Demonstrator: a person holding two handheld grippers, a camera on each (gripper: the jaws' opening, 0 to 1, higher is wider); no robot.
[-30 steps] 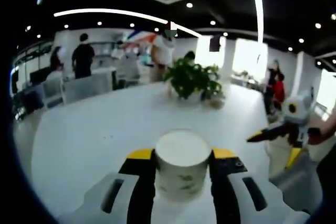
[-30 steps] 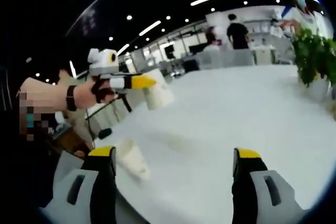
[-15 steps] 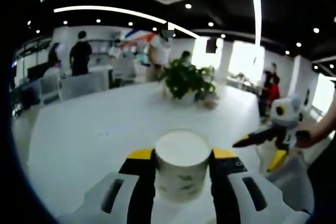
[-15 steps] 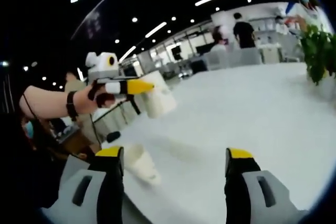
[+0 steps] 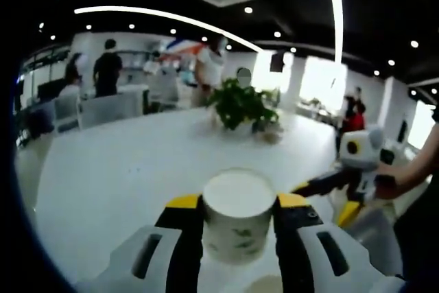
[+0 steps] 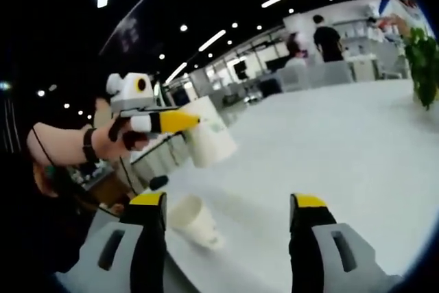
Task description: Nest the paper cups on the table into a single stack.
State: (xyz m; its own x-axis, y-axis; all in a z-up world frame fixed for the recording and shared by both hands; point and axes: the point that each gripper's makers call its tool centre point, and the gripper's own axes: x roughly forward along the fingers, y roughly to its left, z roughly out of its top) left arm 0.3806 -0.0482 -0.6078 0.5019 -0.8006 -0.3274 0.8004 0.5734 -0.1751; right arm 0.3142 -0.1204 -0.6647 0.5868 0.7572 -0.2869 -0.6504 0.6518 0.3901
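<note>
Fingers (image 5: 184, 205) of the left gripper (image 5: 237, 205) are clamping a white paper cup (image 5: 237, 215) from both sides, their yellow-tipped pads pressing against its wall, and the cup is standing upright between them with its faint green print facing the camera. In the right gripper view that same gripper (image 6: 180, 122) is showing at the left, held up in a person's hand (image 6: 116, 139) with a dark band at the wrist, and the held cup (image 6: 208, 139) is hanging in the air above the white table (image 6: 357, 142), tilted. The right gripper (image 6: 227, 209) is holding its jaws spread wide with nothing between them, while a second paper cup (image 6: 193, 219) is lying on its side on the table just beside the inner face of that gripper's left jaw, its open mouth turned up and to the left. In the left gripper view the right gripper (image 5: 343, 180) is reaching in from the right, low over the table (image 5: 123, 162), carried by the person's arm. Farther back on the table a potted green plant (image 5: 241, 104) is standing, and beyond it several people (image 5: 106, 70) are standing among desks and chairs under rows of ceiling lights.
</note>
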